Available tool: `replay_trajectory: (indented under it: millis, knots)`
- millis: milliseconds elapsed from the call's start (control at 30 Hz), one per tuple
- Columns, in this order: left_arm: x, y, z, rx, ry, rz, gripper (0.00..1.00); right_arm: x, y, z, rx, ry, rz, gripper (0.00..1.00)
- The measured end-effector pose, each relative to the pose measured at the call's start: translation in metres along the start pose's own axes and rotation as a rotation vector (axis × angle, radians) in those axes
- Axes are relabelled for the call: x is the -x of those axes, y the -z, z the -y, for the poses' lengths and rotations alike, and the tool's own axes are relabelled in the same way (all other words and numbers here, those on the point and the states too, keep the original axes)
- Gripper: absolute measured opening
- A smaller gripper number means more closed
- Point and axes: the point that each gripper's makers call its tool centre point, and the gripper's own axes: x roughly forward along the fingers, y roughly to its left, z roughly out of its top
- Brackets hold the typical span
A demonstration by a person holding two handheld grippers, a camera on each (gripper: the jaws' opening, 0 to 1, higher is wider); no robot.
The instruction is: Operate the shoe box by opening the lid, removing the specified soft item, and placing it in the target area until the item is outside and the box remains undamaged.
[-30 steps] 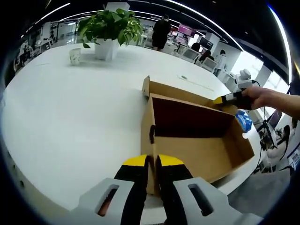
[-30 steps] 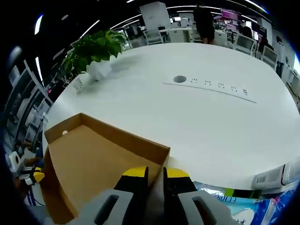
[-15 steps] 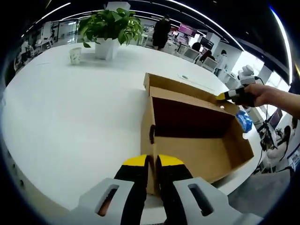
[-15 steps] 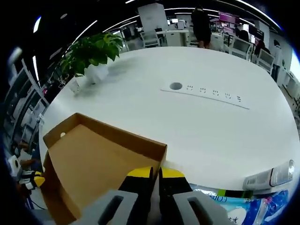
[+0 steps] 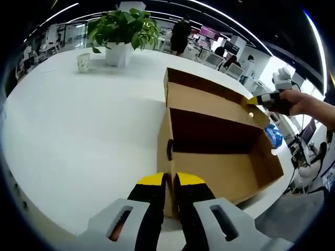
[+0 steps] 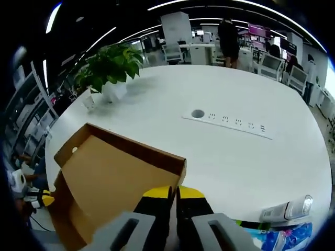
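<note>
Pinching box (image 5: pixel 220 157) wall, left tongs (image 5: pixel 171 180); right tongs (image 6: pixel 174 192) seemingly clamp lid (image 6: pixel 112 178).

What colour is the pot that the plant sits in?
White; the pot shows best in the left gripper view, under the green plant.

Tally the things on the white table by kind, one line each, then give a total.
Open cardboard shoe box: 1
Potted plant: 1
Paper cup: 1
Blue plastic pack: 1
Total: 4
</note>
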Motion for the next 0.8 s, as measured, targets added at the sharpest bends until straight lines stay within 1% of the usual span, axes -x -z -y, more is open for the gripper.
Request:
replay_trajectory:
  millis: [267,333,400,500,600,800]
  knots:
    - [-0.004,-0.004,0.001,0.006,-0.008,0.001,0.05,0.017,-0.019,-0.006,0.029,0.005,0.062,0.0]
    - [-0.005,-0.004,0.001,0.006,-0.012,0.001,0.05,0.025,-0.022,-0.014,0.052,-0.007,0.088,0.0]
    - [-0.005,-0.005,0.001,0.01,-0.017,0.003,0.05,0.034,-0.023,-0.02,0.077,-0.006,0.104,0.0]
    - [-0.007,-0.005,0.001,0.01,-0.021,0.003,0.05,0.04,-0.029,-0.023,0.1,-0.009,0.127,0.0]
    - [-0.007,-0.006,0.002,0.012,-0.024,0.003,0.05,0.047,-0.029,-0.027,0.104,-0.012,0.141,0.0]
    - [-0.009,-0.009,0.001,0.02,-0.032,0.004,0.05,0.049,-0.037,-0.023,0.127,-0.012,0.162,0.0]
